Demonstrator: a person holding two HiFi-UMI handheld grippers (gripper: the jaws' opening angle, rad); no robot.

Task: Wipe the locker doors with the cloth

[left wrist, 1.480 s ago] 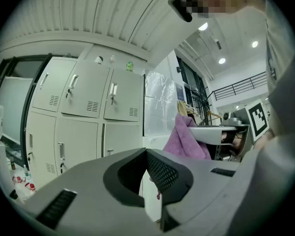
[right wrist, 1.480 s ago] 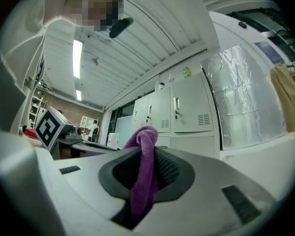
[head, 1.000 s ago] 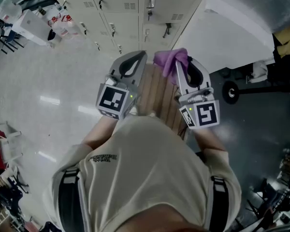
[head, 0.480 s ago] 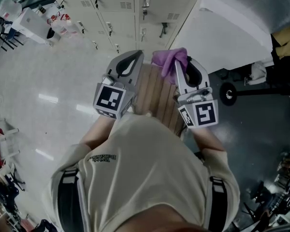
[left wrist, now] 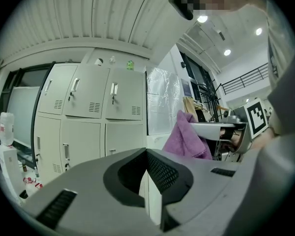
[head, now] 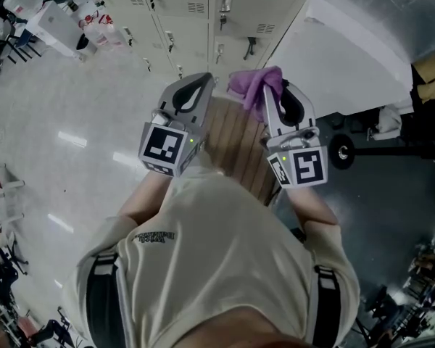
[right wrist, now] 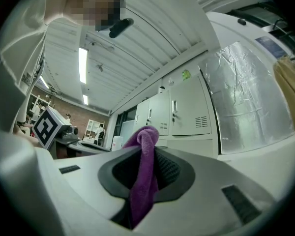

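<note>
The lockers point(head: 181, 27) stand ahead as a cream bank of doors, each with a handle and a small vent, and nothing touches them yet. Both claws are held up in front of the person's chest, well apart from the doors, so the step in hand looks like the approach before the first wipe.

The left claw point(head: 200, 83) is clenched on nothing. Its own view shows the tips meeting with only the lockers behind them. The right claw point(head: 274, 93) is clamped on the cloth point(head: 254, 84), which is purple and held as a narrow bunched fold. One tuft stands above the tips and the rest hangs down between the jaws.

To do this well, I would bring the right claw squarely up to one door so that the loose tuft meets the metal first, not the hard jaw tips. The bunch is small, so it probably covers only a thin strip per pass. Overlapping strokes from the top of a door downward should leave fewer gaps.

The handles and vents are the likely snags, since a trailing end could catch on a latch and pull free of the jaws. Wiping round them with short strokes seems safer. The idle left claw is best kept clear of the hanging cloth.
</note>
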